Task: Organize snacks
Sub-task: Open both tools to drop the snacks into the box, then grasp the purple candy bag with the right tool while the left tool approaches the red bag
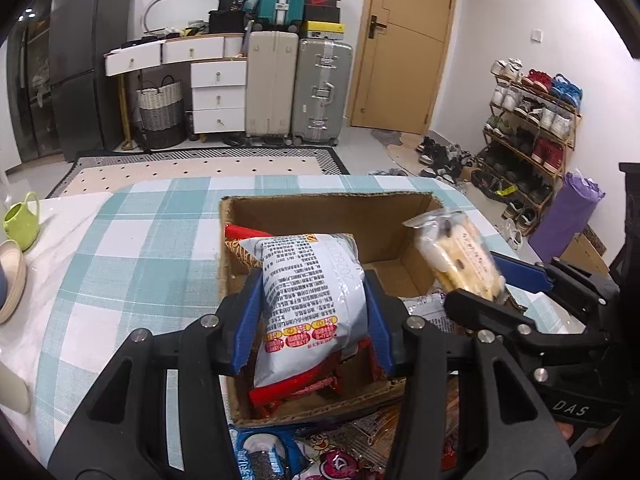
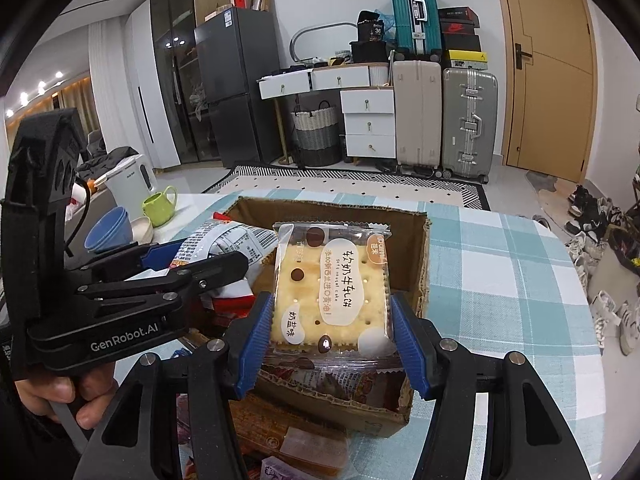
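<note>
An open cardboard box (image 1: 320, 208) stands on the checked tablecloth; it also shows in the right wrist view (image 2: 420, 248). My left gripper (image 1: 314, 312) is shut on a grey-white printed snack bag (image 1: 308, 292) and holds it over the box's left part, above red packets (image 1: 296, 392). My right gripper (image 2: 330, 336) is shut on a clear-wrapped cracker sandwich pack (image 2: 332, 288) over the box's near side. In the left wrist view that pack (image 1: 460, 256) hangs over the box's right wall. The snack bag shows in the right wrist view (image 2: 232, 240) too.
Several loose snack packets (image 1: 340, 452) lie on the cloth in front of the box, also in the right wrist view (image 2: 280, 432). A green mug (image 2: 160, 204), blue bowls (image 2: 110, 230) and a cream bowl (image 1: 10, 276) stand at the table's left. Suitcases and a shoe rack stand beyond.
</note>
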Demonstrator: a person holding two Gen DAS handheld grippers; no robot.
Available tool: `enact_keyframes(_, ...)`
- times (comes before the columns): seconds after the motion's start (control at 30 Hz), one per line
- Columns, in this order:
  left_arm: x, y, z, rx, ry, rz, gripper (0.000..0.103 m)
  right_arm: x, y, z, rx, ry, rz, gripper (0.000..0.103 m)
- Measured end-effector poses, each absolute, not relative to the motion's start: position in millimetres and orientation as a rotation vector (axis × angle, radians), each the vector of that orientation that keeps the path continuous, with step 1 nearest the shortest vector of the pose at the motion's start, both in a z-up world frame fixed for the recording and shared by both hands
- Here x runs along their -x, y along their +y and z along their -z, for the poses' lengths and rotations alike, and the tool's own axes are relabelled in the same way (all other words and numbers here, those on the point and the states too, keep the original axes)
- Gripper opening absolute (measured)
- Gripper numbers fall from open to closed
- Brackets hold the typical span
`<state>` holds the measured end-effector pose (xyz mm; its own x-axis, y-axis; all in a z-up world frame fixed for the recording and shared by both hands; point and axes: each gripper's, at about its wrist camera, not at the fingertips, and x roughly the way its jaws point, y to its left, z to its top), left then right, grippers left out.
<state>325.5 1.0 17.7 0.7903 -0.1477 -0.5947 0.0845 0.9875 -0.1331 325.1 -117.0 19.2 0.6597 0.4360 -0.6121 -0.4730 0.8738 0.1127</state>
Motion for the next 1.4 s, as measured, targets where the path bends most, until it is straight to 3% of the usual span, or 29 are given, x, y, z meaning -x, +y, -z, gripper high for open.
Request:
enact_keyframes(0.43, -338, -4, -1, 0.094, 0.667, 0.127, 0.046, -327, -119, -17, 0.063, 0.632, -0.567, 0.060)
enact_keyframes(0.53, -337, -3, -1, 0.099, 0.679, 0.149, 0.047, -315, -123, -25, 0.078, 0.588, -0.561, 0.082)
enact_keyframes(0.6, -334, 0, -4, 0.113, 0.688, 0.159, 0.049, -308, -127, -29, 0.080, 0.572, -0.554, 0.088)
enact_keyframes(0.73, -320, 4, -14, 0.120, 0.676, 0.158, 0.076, -294, -143, -38, 0.049, 0.562, -0.500, 0.102)
enact_keyframes(0.77, -315, 6, -17, 0.121, 0.671, 0.155, 0.082, -291, -146, -40, 0.041, 0.567, -0.492, 0.102)
enact_keyframes(0.83, -303, 8, -24, 0.123, 0.663, 0.157, 0.085, -284, -157, -44, 0.006, 0.571, -0.479, 0.102)
enact_keyframes(0.93, -282, 11, -33, 0.118, 0.657, 0.162, 0.102, -273, -170, -47, -0.019, 0.589, -0.470, 0.102)
enact_keyframes(1.4, -179, 6, -41, 0.080, 0.657, 0.120, 0.102, -214, -209, -29, -0.084, 0.694, -0.371, 0.102)
